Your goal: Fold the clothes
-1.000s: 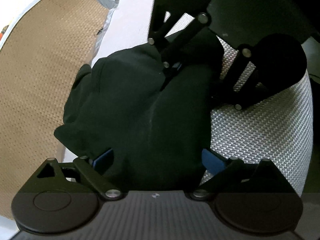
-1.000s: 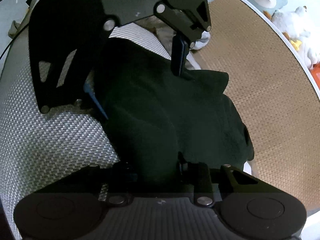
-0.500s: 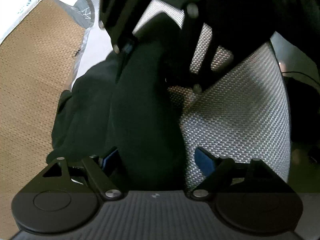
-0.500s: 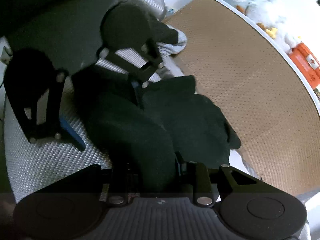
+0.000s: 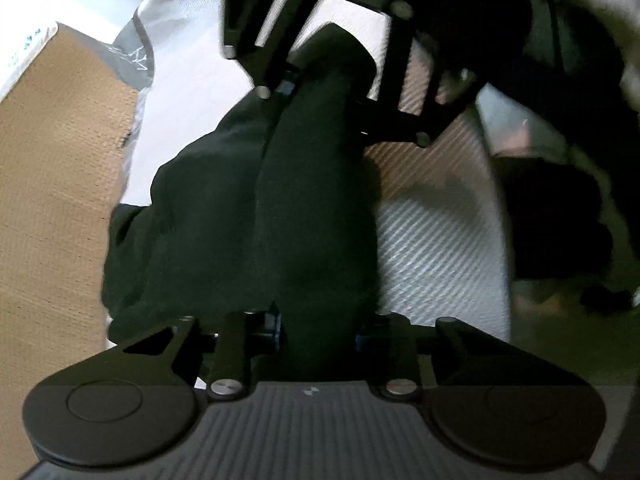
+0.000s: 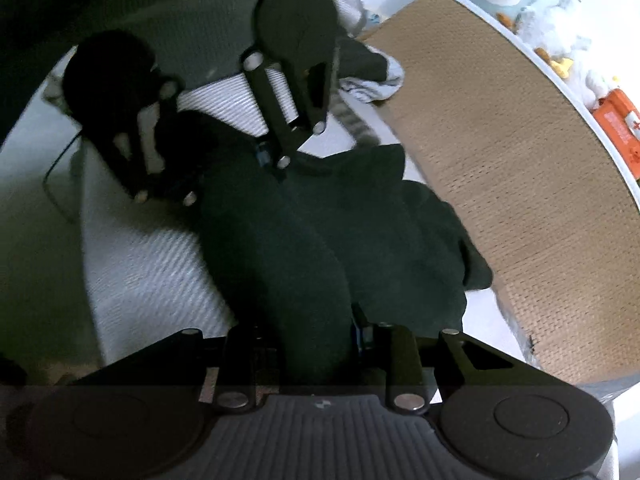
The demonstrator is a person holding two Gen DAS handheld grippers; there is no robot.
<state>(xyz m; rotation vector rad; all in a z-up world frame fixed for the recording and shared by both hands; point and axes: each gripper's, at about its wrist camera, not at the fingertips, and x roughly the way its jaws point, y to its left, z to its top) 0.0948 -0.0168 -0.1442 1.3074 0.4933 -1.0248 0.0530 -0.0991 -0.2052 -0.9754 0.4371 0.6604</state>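
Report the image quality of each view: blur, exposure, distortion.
Left wrist view: motion-blurred weave on the white cushion, underexposed dark garment with folds barely readable, fisheye bending at the edges. Right wrist view: blur again on the cushion, the garment almost black, the tan mat sharper and brighter, its edge curved.

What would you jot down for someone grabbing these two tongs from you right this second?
Left tongs: shut on the dark garment.
Right tongs: shut on the same garment, at its other end.
Garment: bunched into a thick roll stretched between both tongs, the rest trailing over the white woven cushion beside the tan mat.
Done: both ends gripped.
Left: no neat fold shows yet; probably lay it flat and fold it.
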